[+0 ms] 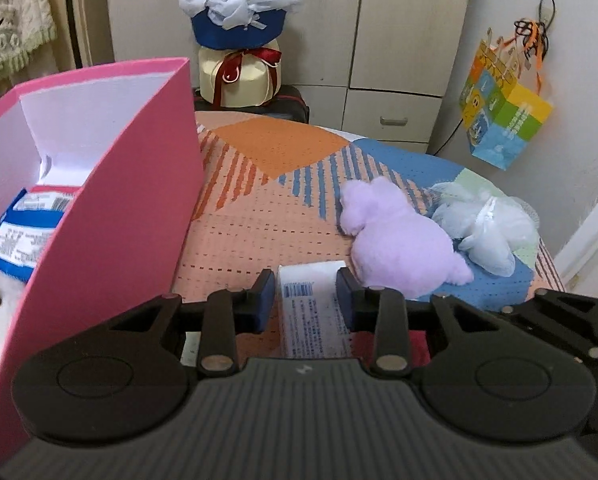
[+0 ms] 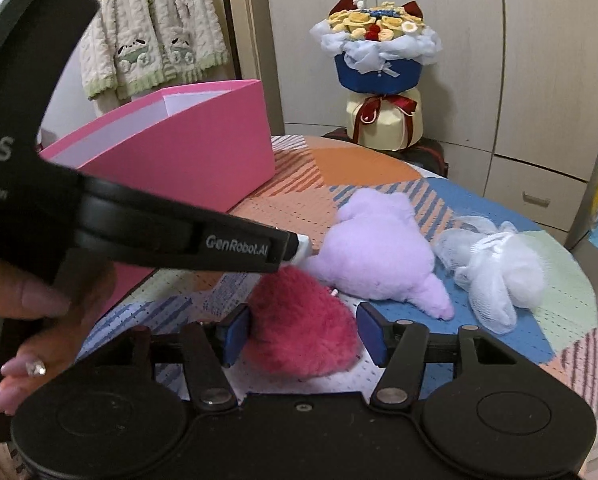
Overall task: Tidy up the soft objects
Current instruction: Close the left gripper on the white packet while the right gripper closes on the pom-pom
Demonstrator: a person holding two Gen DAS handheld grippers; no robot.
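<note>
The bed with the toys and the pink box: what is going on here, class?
A person is tidying soft things on the patterned bed cover into a pink box, with a gripper in each hand. The left gripper is shut on a white tissue pack. The right gripper has its jaws open around a dark pink fluffy toy. A lilac plush and a white plush lie beyond.

Both claws are matte black plastic with ribbed housings, two big round pivot discs, silver rivets on the linkage arms and blue pads on the fingertips. The left claw [image 1: 305,294] shows "GenRobot.AI" in white on its side, seen from the right claw [image 2: 301,330]. Behind it, the hand [image 2: 31,336] has long glossy nails, one with a gem.
</note>
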